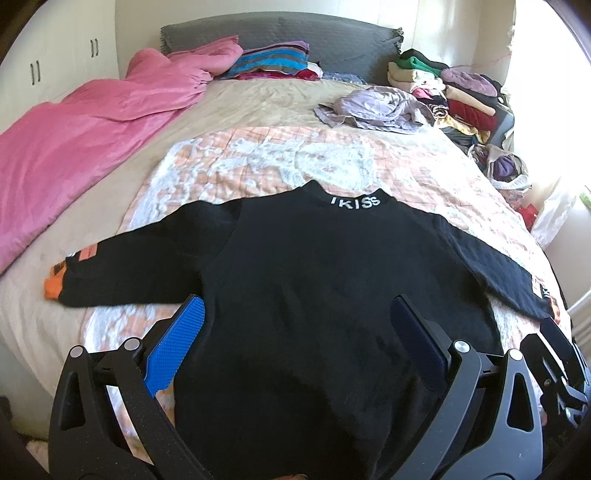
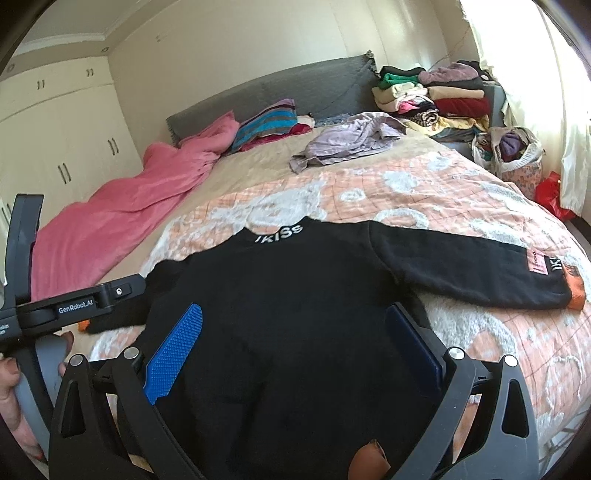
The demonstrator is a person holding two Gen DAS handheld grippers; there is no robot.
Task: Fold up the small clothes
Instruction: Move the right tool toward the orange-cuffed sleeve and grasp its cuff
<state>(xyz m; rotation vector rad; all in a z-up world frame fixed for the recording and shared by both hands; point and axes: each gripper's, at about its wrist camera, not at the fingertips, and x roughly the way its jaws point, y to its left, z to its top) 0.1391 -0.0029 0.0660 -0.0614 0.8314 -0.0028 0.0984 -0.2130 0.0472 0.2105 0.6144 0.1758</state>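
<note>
A small black sweater (image 1: pixel 314 273) with white letters on its collar lies flat on the orange-and-white blanket (image 1: pixel 258 162), both sleeves spread out, orange cuffs at the ends. My left gripper (image 1: pixel 299 314) hovers open over the sweater's lower body, blue pads wide apart, nothing between them. In the right wrist view the same sweater (image 2: pixel 288 295) fills the middle, and my right gripper (image 2: pixel 295 321) is open above its hem. The right sleeve (image 2: pixel 472 266) reaches toward the bed's right edge. The left gripper's body (image 2: pixel 77 302) shows at the left of this view, held by a hand (image 2: pixel 11 398).
A pink duvet (image 1: pixel 85 144) lies along the bed's left side. A crumpled lilac garment (image 1: pixel 373 107) sits farther up the bed. Stacks of folded clothes (image 1: pixel 454 92) and a full bag (image 2: pixel 509 151) stand at the right. Grey headboard (image 1: pixel 280 33) and cupboards (image 2: pixel 55 147) behind.
</note>
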